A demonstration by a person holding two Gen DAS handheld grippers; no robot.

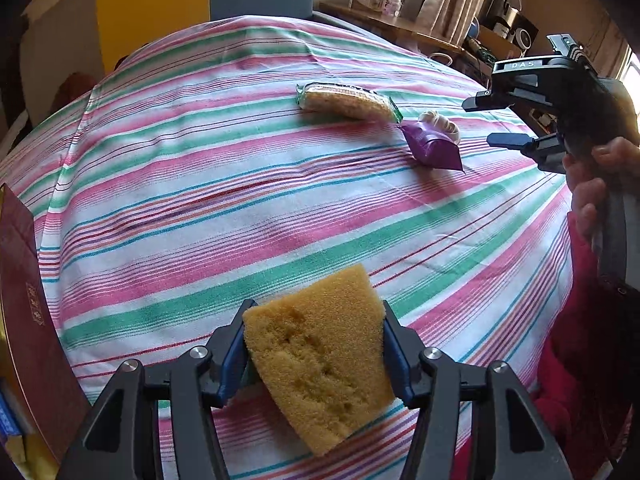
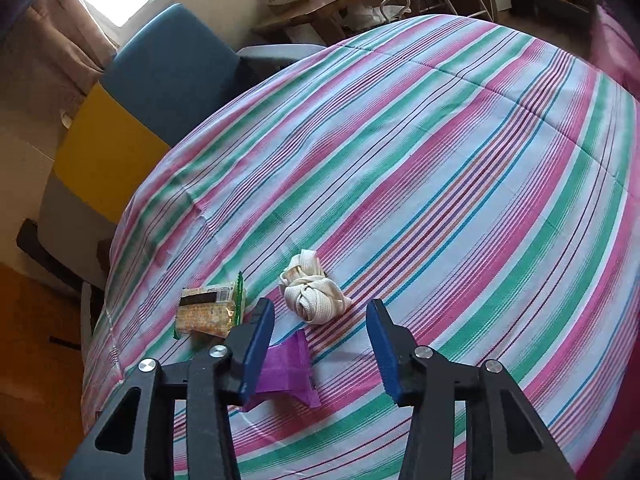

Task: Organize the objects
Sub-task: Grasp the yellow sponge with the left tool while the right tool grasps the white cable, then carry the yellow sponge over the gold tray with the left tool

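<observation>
My left gripper (image 1: 314, 334) is shut on a yellow sponge (image 1: 320, 360) and holds it just above the striped tablecloth (image 1: 240, 200). A wrapped cracker pack (image 1: 346, 101), a purple packet (image 1: 434, 148) and a rolled white strap (image 1: 440, 123) lie at the far right. My right gripper (image 1: 476, 122) hovers beside them, open and empty. In the right wrist view the open right gripper (image 2: 320, 340) is above the purple packet (image 2: 286, 372), with the white strap (image 2: 312, 294) and cracker pack (image 2: 208, 312) just beyond on the cloth (image 2: 440, 180).
A dark red box (image 1: 28, 300) stands at the table's left edge. A blue and yellow chair (image 2: 160, 92) stands behind the table. A wooden shelf (image 1: 400, 28) with boxes and clutter runs along the wall.
</observation>
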